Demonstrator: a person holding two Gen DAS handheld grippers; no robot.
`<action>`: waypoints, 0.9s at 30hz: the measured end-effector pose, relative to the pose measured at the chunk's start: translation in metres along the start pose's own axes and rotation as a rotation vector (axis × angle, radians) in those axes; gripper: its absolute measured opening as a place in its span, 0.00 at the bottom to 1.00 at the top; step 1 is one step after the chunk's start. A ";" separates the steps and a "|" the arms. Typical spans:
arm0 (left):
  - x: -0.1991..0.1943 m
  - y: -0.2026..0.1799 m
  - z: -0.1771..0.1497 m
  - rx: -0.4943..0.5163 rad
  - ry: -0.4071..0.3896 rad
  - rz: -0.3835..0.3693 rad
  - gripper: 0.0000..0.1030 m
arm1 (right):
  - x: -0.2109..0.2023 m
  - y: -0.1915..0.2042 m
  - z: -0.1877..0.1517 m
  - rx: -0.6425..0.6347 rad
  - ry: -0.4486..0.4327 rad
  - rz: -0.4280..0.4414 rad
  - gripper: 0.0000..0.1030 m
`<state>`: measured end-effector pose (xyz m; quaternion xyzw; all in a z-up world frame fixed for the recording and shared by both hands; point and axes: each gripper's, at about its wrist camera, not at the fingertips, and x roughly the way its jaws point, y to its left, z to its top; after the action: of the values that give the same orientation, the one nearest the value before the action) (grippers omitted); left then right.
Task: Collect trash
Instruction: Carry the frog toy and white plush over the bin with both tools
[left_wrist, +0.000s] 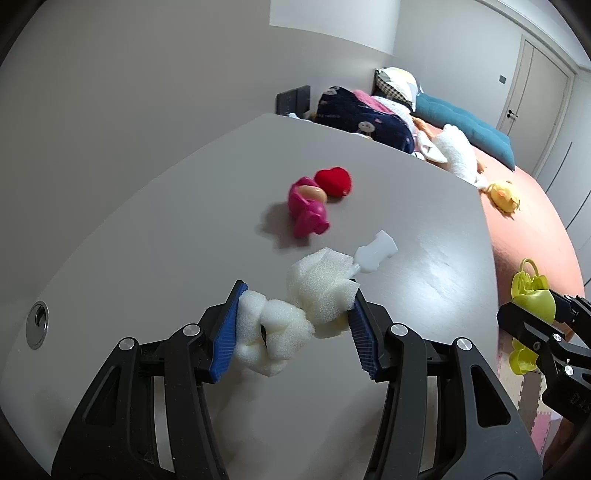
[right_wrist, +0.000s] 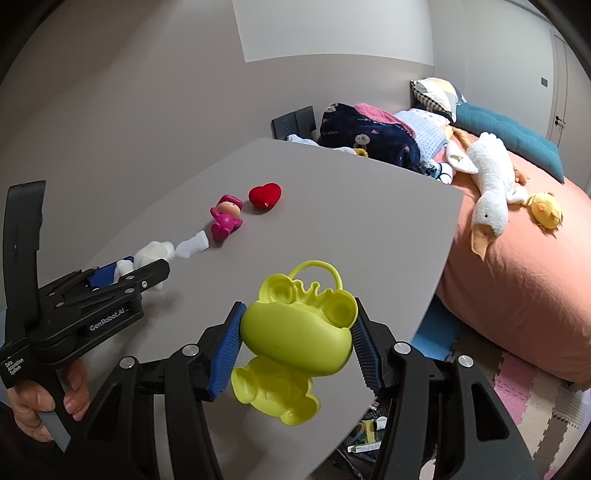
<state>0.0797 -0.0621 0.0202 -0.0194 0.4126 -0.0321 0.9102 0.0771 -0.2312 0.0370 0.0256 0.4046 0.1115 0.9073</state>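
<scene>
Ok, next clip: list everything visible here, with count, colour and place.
sponge brush: one, white foam with white plastic handle, clamped in left tongs over the table
frog toy: one, yellow-green, clamped in right tongs
doll: one, pink, mid-table
heart: one, red, beside the doll
table: one, grey
goose plush: one, white, on the bed
chick plush: one, yellow, beside the goose
bed: one, salmon cover
left tongs: shut on brush
right tongs: shut on frog
</scene>
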 end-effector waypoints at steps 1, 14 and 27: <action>-0.002 -0.003 -0.001 0.002 -0.003 -0.005 0.51 | -0.003 -0.001 -0.002 -0.003 -0.001 -0.001 0.56; -0.016 -0.046 -0.014 0.050 -0.008 -0.053 0.51 | -0.039 -0.019 -0.027 0.016 -0.025 -0.020 0.56; -0.021 -0.090 -0.027 0.076 -0.002 -0.112 0.52 | -0.066 -0.050 -0.049 0.050 -0.040 -0.053 0.56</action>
<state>0.0419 -0.1502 0.0241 -0.0079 0.4084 -0.0986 0.9074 0.0067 -0.2971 0.0454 0.0398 0.3897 0.0769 0.9169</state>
